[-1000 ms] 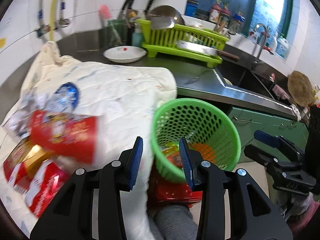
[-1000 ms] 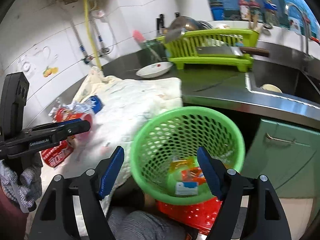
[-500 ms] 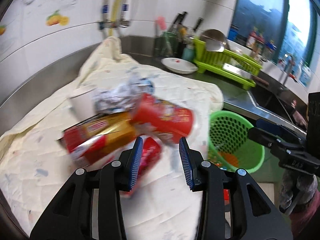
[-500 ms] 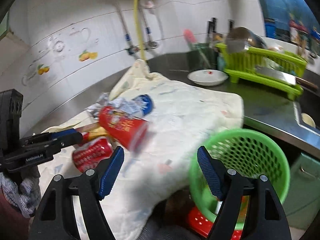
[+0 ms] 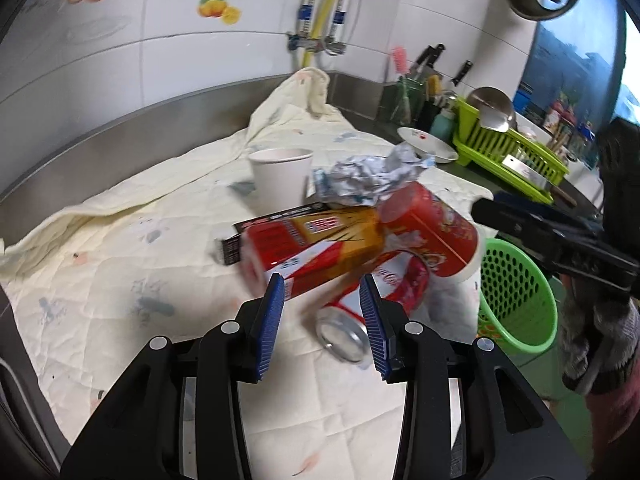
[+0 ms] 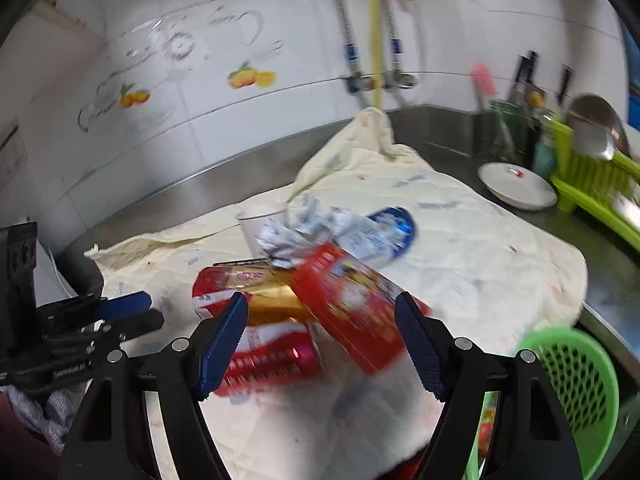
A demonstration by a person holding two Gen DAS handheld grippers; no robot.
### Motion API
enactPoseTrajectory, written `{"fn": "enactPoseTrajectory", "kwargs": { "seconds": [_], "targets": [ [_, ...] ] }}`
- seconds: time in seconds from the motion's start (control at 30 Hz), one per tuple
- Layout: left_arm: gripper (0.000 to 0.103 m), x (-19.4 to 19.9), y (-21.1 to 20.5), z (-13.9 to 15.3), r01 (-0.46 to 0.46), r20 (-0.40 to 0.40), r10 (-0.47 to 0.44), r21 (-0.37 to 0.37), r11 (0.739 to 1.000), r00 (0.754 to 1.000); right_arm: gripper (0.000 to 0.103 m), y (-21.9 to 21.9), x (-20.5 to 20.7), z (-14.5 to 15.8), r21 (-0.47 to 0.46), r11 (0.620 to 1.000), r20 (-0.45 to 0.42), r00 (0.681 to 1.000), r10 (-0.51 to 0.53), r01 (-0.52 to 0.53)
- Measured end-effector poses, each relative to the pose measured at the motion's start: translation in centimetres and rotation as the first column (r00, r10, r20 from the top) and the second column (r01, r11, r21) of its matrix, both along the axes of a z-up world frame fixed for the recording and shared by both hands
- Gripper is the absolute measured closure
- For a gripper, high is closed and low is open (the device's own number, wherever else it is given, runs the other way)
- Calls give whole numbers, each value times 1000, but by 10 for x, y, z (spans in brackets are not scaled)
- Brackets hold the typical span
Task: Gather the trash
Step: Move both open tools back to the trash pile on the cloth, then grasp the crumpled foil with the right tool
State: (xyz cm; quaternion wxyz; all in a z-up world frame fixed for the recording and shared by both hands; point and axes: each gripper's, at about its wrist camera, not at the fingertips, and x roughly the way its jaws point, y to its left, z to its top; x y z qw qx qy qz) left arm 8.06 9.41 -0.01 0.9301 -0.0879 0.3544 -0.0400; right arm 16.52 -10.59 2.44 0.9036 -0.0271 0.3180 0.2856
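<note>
On the quilted cloth (image 5: 120, 280) lies a trash pile (image 5: 360, 240) (cans, cartons, crumpled foil). Left gripper (image 5: 322, 320) and right gripper (image 6: 320, 340) both hover released, grasping nothing, beside the green basket (image 5: 516, 292).

White tiled wall (image 5: 168, 60) with fruit decals, steel counter (image 5: 100, 136), window (image 5: 576, 68) at far right.

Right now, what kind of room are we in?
Most likely a home kitchen: tiled wall above a steel counter, a green dish rack with a ladle, knives in a holder, and a plate.
</note>
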Motion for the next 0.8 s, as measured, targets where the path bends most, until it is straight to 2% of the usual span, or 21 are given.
{"fn": "enactPoseTrajectory", "kwargs": {
  "seconds": [0.27, 0.53, 0.7, 0.77, 0.8],
  "targets": [
    [64, -1, 15, -8, -18, -10, 18, -19, 1000, 1000, 30, 51, 38, -9, -92, 993, -19, 997, 73, -74],
    [64, 1, 22, -14, -22, -23, 21, -44, 999, 1000, 30, 79, 57, -21, -187, 978, -22, 996, 87, -89],
    [64, 2, 23, -17, -20, -29, 18, -53, 998, 999, 31, 87, 69, -27, -214, 973, -43, 996, 83, -90],
    [64, 3, 25, -19, -22, -32, 20, -60, 998, 999, 35, 91, 69, -28, -245, 965, -31, 995, 91, -96],
    [64, 4, 25, -19, -22, -34, 20, -65, 998, 999, 41, 93, 69, -29, -252, 962, -32, 995, 97, -102]
  ]
}}
